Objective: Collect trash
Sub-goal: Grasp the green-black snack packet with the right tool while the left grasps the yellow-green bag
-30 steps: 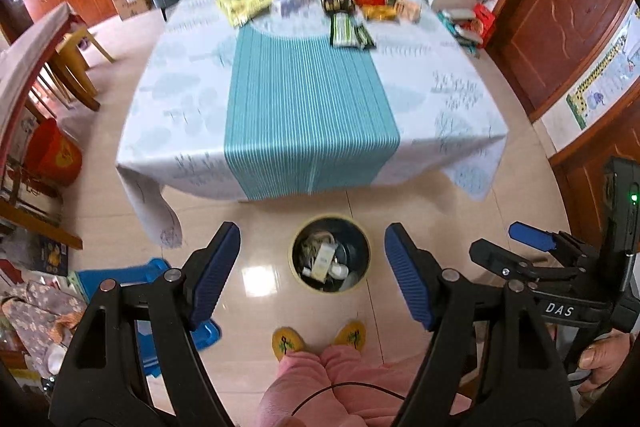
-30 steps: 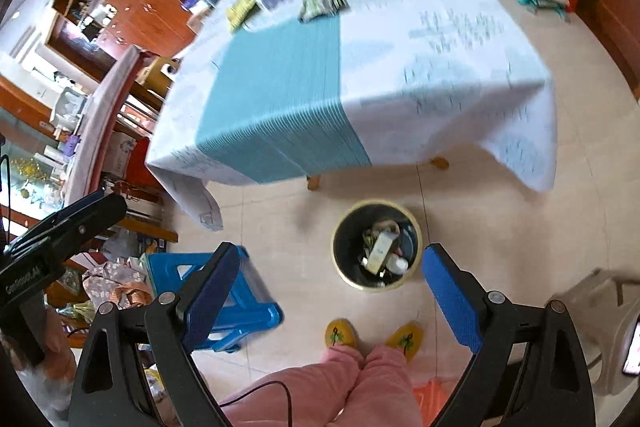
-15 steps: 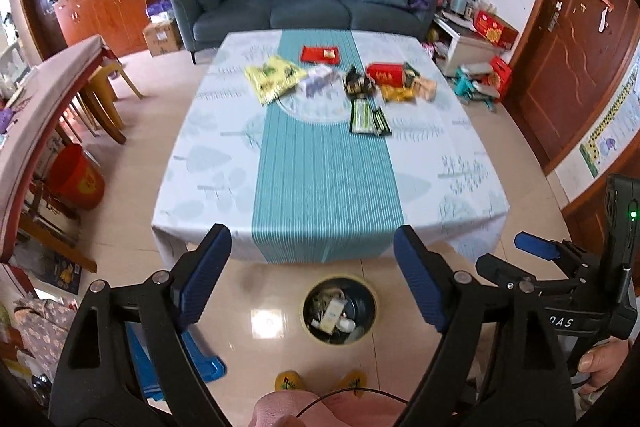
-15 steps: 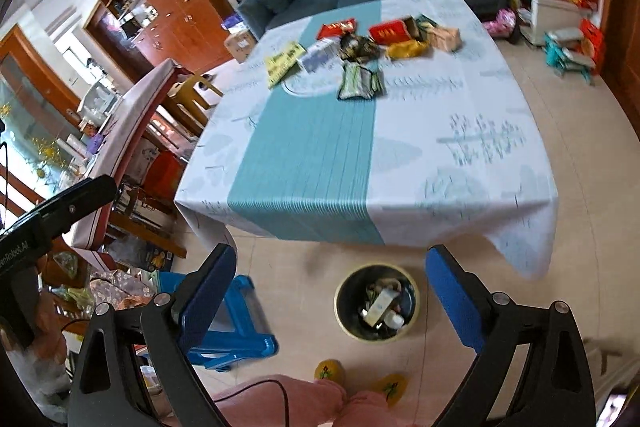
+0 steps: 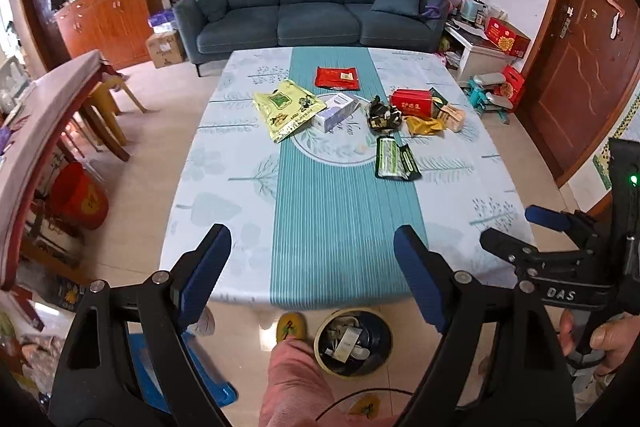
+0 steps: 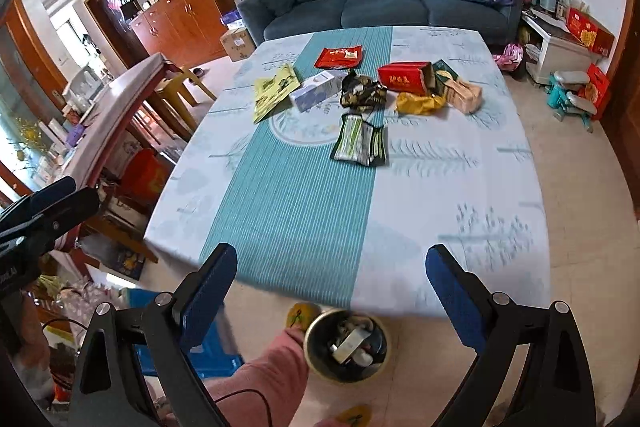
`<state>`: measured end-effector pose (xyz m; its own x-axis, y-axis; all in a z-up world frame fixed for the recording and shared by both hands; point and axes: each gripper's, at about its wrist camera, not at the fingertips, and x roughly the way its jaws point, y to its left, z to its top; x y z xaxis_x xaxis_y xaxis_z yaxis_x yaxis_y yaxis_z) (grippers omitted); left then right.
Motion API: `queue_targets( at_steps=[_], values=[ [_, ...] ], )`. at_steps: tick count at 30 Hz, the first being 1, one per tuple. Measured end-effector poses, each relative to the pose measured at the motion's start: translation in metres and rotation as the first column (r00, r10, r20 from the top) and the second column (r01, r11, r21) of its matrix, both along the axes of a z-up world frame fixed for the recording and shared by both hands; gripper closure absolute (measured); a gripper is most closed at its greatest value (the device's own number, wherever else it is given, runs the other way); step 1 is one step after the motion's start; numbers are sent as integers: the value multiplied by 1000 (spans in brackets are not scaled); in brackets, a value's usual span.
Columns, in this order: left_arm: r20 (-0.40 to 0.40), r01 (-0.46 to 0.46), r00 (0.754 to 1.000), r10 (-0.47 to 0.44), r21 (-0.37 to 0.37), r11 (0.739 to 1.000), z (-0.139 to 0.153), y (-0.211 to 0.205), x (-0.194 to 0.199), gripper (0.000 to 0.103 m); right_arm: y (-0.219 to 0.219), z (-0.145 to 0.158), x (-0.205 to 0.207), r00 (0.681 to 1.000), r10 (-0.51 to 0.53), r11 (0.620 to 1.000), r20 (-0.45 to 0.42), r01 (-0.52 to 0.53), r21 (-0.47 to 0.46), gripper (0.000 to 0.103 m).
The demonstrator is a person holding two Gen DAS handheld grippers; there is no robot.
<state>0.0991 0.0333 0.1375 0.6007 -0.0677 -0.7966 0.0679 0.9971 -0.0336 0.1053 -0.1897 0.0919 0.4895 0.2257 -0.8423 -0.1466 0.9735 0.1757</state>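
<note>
Closest to me, on the floor by my feet, stands the trash bin [image 5: 353, 343], already holding several pieces; I judge it is kept just at the near edge of the surface [image 5: 224, 187] so that each carried piece has only a short way to drop. My left gripper [image 5: 312, 271] has its fingers [image 5: 206, 269] spread wide with nothing between them; the jaws have just been opening, and only the striped cloth shows in the gap. My right gripper [image 6: 332, 291] is also released, its fingers [image 6: 452, 299] far apart and empty. Both tools point forward and downward over the near edge, side by side, the right one visible at the edge of the left view with my hand [image 5: 604, 341] on its handle. The near half of the surface is bare, so I think a reach is needed. Further on lies the green packet [image 5: 394, 159], alone and nearest, probably my next target. Beyond it is the main group: the yellow bag [image 5: 288, 109], a white box [image 5: 336, 111], a dark crumpled wrapper [image 5: 383, 115], an orange wrapper [image 5: 425, 126], a red box [image 5: 412, 103] and, farthest, a red pouch [image 5: 336, 78]. The small item beside the red box is too unclear for me to name.
</note>
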Motion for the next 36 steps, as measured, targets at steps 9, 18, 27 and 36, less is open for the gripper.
queue_targets(
  at_steps=[9, 18, 27, 36],
  values=[
    [-161, 100, 980, -114, -93, 991, -57, 36, 143, 22, 25, -70, 146, 986, -108, 993, -129, 101, -59, 7],
    [-289, 104, 947, -139, -134, 986, -115, 66, 258, 22, 29, -144, 228, 944, -212, 975, -253, 190, -112, 24],
    [-343, 80, 930, -132, -162, 984, -144, 67, 336, 21, 39, -173, 251, 927, -235, 968, -293, 197, -153, 47],
    [-386, 9, 920, -68, -151, 988, -157, 53, 394, 13, 49, -142, 257, 943, -212, 977, -257, 198, -82, 82]
  ],
)
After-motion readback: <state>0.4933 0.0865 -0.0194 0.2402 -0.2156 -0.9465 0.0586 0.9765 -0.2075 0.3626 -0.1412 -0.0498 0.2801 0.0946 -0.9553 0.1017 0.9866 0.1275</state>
